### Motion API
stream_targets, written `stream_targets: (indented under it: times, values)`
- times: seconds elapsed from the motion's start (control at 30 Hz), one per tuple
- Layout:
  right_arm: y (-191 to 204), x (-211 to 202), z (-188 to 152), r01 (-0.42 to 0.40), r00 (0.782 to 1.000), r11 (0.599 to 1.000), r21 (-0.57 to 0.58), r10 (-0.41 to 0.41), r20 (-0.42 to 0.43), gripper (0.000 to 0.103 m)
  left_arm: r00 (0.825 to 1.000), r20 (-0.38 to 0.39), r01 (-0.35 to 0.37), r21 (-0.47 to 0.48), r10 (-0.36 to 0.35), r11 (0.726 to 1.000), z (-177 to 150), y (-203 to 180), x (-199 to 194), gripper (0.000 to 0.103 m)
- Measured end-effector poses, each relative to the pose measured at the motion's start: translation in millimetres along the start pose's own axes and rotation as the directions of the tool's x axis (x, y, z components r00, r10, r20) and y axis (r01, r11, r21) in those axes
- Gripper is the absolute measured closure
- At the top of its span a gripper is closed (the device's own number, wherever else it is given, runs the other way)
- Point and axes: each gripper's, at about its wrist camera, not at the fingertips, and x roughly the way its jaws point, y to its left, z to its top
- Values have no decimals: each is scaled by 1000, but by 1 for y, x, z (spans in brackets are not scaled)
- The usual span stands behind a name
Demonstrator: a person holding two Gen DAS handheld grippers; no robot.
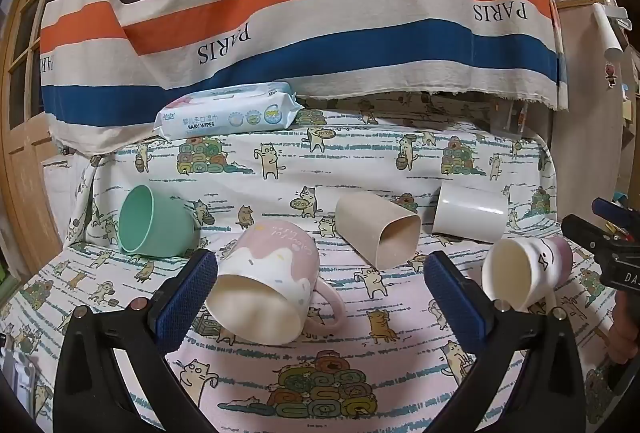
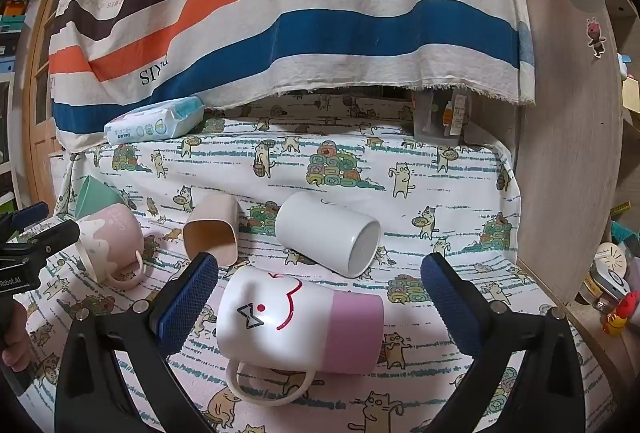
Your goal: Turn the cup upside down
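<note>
Several cups lie on their sides on the cat-print cloth. In the left wrist view my left gripper [image 1: 320, 285] is open around a pink and white mug [image 1: 268, 285], whose mouth faces me; its left pad touches the rim. A green cup [image 1: 154, 223], a beige square cup [image 1: 378, 229] and a white cup [image 1: 468, 217] lie behind. In the right wrist view my right gripper [image 2: 320, 285] is open around a white and pink face mug [image 2: 300, 321], lying with its handle toward me. That mug also shows in the left wrist view [image 1: 524, 269].
A baby wipes pack [image 1: 228, 113] lies at the back left under a striped hanging cloth [image 1: 300, 5]. A wooden panel [image 2: 568, 153] stands along the table's right side, with small items [image 2: 612, 285] beyond it. A clear container [image 2: 440, 121] sits at the back right.
</note>
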Motion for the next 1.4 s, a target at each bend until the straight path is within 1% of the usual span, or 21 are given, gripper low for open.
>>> stream_targets:
  times: [1.4]
  values:
    - [-1,-1,0,0,1000,1000,-1,0,-7,1,1000,-2,4,1,-4,1000,-3,-1,-1,1]
